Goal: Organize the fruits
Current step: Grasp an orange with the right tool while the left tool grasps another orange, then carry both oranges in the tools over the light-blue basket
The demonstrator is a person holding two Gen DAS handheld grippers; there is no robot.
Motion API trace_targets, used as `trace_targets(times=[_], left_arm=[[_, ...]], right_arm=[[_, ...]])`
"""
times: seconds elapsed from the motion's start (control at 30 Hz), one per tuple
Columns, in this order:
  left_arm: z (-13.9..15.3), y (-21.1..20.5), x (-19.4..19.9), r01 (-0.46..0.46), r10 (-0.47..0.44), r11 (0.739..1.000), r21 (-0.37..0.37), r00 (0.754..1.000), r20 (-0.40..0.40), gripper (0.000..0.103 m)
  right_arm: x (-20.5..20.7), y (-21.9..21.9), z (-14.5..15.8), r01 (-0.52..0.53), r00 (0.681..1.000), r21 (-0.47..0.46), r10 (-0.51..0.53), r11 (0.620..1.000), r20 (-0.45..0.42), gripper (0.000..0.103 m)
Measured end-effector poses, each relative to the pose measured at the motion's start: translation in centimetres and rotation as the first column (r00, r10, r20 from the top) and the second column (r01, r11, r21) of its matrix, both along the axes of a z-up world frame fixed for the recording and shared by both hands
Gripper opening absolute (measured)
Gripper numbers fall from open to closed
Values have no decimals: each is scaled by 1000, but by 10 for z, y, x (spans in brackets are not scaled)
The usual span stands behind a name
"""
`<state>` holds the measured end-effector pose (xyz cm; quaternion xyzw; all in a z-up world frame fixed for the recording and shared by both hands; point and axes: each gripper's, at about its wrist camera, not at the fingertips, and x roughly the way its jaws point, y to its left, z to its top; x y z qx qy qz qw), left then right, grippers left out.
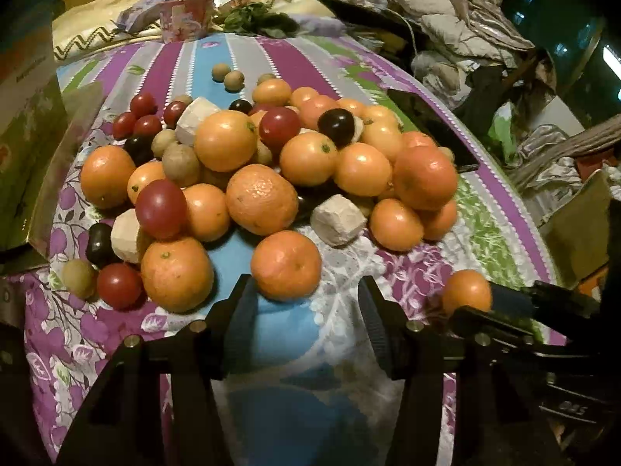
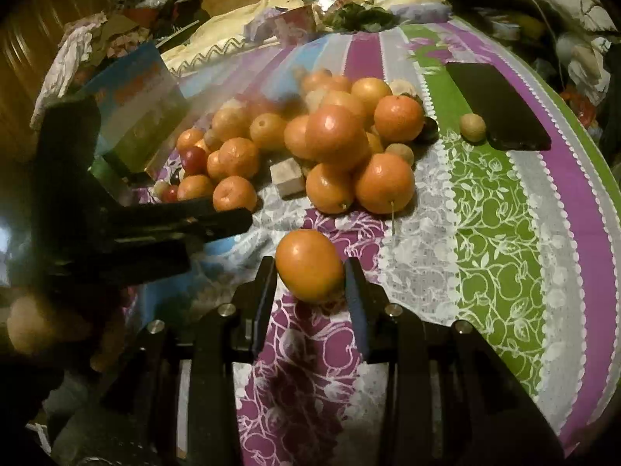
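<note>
One orange sits between our right claw fingers, apart from the main fruit pile, which lies further out on the bed's patterned cover. Jaws look narrowed onto its sides; we judge it gripped, though contact at the right pad is hard to confirm through the fisheye. Its long axis seems tilted slightly left of upright. Left claw is wide and holds nothing, with a second orange just ahead at its fingertips, left of centre. Pile spreads beyond it. Right claw is clearly the one committed; a phone lies far right, well apart.
</note>
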<state>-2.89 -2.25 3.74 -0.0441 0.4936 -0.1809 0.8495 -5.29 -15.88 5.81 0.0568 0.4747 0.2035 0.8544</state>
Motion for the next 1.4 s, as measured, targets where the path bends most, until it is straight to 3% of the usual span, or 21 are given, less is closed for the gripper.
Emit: trace_targets(times=[0.27, 0.43, 1.0, 1.2, 1.4], left_arm=[[-12, -9, 6, -27, 25, 998, 60, 999, 30, 55], [-11, -7, 6, -45, 42, 996, 74, 998, 41, 41], [-3, -7, 1, -65, 63, 996, 64, 997, 39, 40], [20, 4, -6, -98, 94, 993, 63, 993, 68, 40], [67, 38, -21, -184, 169, 978, 97, 975, 146, 40]], right_arm=[[9, 2, 2, 28, 1000, -5, -28, 1000, 7, 36], [13, 0, 2, 58, 998, -21, -57, 998, 13, 36], [11, 1, 13, 85, 996, -57, -83, 995, 36, 36], [10, 11, 30, 76, 995, -74, -71, 994, 72, 36], [10, 39, 59, 30, 992, -75, -21, 997, 125, 36]])
